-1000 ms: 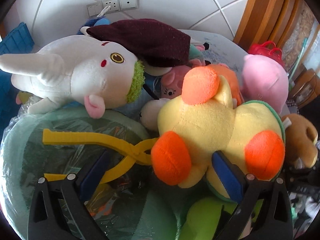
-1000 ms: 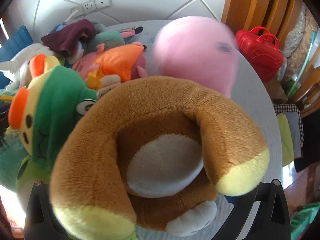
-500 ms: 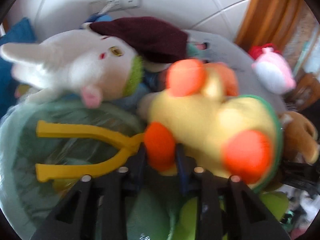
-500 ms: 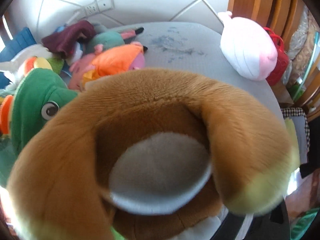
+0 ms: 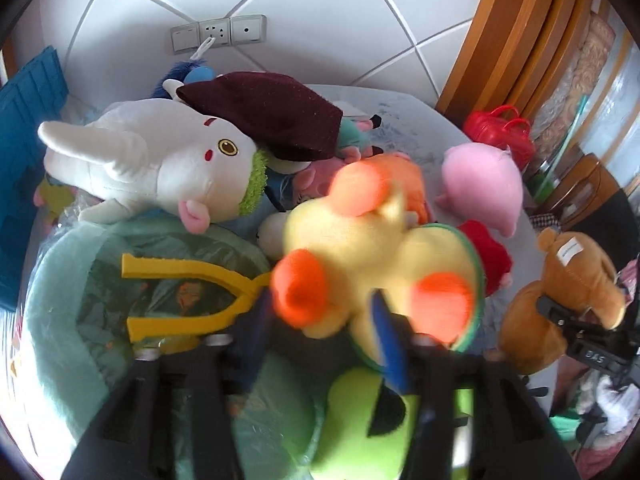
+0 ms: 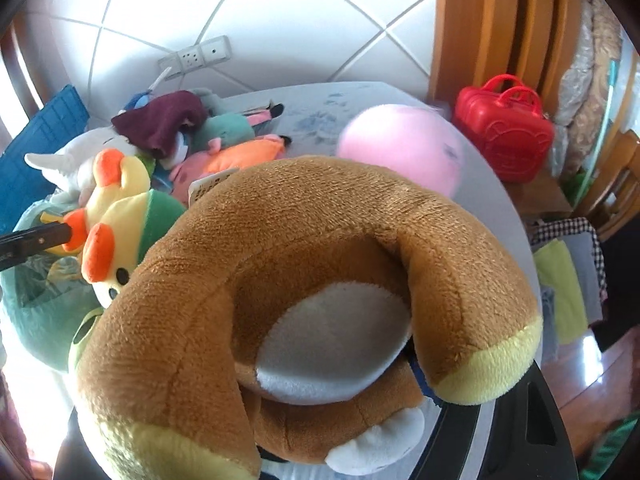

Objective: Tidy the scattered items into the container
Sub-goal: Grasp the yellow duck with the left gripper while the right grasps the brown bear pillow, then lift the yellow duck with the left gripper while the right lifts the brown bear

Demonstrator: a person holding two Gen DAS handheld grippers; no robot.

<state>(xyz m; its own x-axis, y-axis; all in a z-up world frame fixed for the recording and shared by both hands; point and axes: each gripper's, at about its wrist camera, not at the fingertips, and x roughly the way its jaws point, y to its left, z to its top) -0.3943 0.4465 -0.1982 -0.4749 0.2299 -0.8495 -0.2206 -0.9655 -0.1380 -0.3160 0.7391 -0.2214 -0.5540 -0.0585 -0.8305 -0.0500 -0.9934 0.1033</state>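
Since the earlier frame, left gripper point(image 5: 320, 316) jaws clamp the yellow plush duck with orange feet point(image 5: 376, 256), lifting it beside the brown U-shaped plush neck pillow point(image 6: 320, 280), which the right gripper point(image 6: 420, 384) jaws clamp. Both await the container.

Free passage and obstructions around the table.
The only bare stretch of the grey table point(image 6: 320, 108) lies toward the wall, behind the pink toy point(image 6: 404, 156); the left side is blocked by a pile of the white toy point(image 5: 160, 168), maroon cloth point(image 5: 272, 116) and orange toy point(image 6: 240, 158); the red case point(image 6: 506, 136) stands just beside the right edge; the brown pillow point(image 6: 320, 280) fills the near foreground; the yellow toy point(image 5: 376, 264) crowds the centre.
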